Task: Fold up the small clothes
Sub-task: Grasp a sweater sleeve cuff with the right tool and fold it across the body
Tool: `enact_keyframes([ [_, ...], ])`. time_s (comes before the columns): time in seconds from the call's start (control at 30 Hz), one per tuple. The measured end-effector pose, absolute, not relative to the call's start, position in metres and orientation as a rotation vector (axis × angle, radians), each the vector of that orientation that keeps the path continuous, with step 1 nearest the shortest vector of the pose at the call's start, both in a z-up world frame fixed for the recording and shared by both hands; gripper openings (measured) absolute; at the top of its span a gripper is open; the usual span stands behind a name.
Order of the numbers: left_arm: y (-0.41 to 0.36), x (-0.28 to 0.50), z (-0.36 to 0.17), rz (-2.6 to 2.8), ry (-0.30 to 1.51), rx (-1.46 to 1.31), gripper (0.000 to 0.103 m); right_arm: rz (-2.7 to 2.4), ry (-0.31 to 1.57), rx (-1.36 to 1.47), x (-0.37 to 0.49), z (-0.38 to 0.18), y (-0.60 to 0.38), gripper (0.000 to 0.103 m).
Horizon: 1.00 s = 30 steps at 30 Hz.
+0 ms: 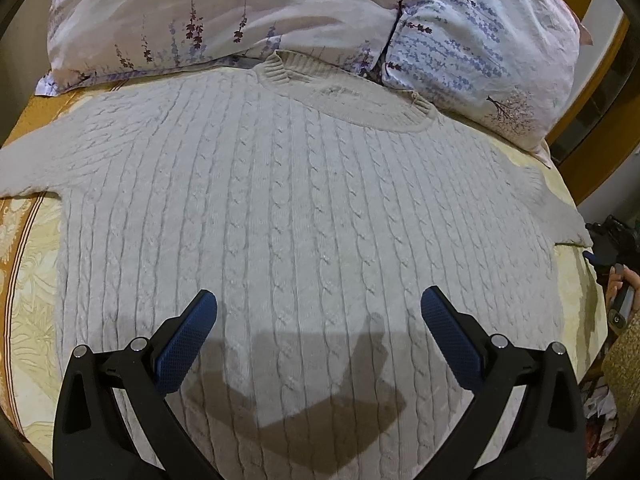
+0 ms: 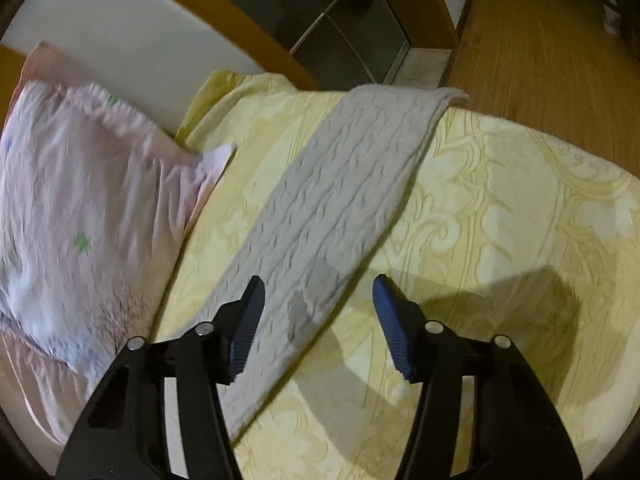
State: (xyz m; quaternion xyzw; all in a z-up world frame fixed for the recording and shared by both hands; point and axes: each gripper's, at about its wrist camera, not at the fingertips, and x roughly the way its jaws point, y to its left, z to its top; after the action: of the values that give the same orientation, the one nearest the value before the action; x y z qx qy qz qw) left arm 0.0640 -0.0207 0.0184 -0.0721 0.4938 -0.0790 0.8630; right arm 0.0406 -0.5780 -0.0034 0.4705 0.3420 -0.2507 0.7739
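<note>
A pale grey cable-knit sweater (image 1: 304,200) lies flat, front up, on the bed, its collar (image 1: 320,88) toward the pillows and both sleeves spread sideways. My left gripper (image 1: 319,300) hovers open and empty above the sweater's lower body. In the right wrist view one sleeve (image 2: 340,184) stretches out across the yellow bedcover (image 2: 500,208) to the bed's edge. My right gripper (image 2: 319,288) is open and empty just above that sleeve, near where it joins the body. The right gripper also shows at the far right of the left wrist view (image 1: 612,248).
Two floral pillows (image 1: 224,12) (image 1: 480,40) lie at the head of the bed; one also shows in the right wrist view (image 2: 80,200). A wooden headboard (image 2: 224,12) and wooden floor (image 2: 552,40) lie beyond the bed's edge.
</note>
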Motion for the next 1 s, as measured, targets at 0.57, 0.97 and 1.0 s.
enact_keyframes([
  [0.57, 0.009, 0.069, 0.024, -0.13, 0.988, -0.265, 0.102, -0.591, 0.665, 0.902, 0.046, 0.021, -0.584, 0.008],
  [0.97, 0.033, 0.084, 0.023, -0.181, 0.999, -0.42, 0.091, -0.061, 0.621, 0.682, 0.094, 0.094, -0.383, 0.008],
  [1.0, 0.033, 0.085, 0.024, -0.186, 0.999, -0.427, 0.091, -0.025, 0.643, 0.667, 0.097, 0.09, -0.366, 0.008],
])
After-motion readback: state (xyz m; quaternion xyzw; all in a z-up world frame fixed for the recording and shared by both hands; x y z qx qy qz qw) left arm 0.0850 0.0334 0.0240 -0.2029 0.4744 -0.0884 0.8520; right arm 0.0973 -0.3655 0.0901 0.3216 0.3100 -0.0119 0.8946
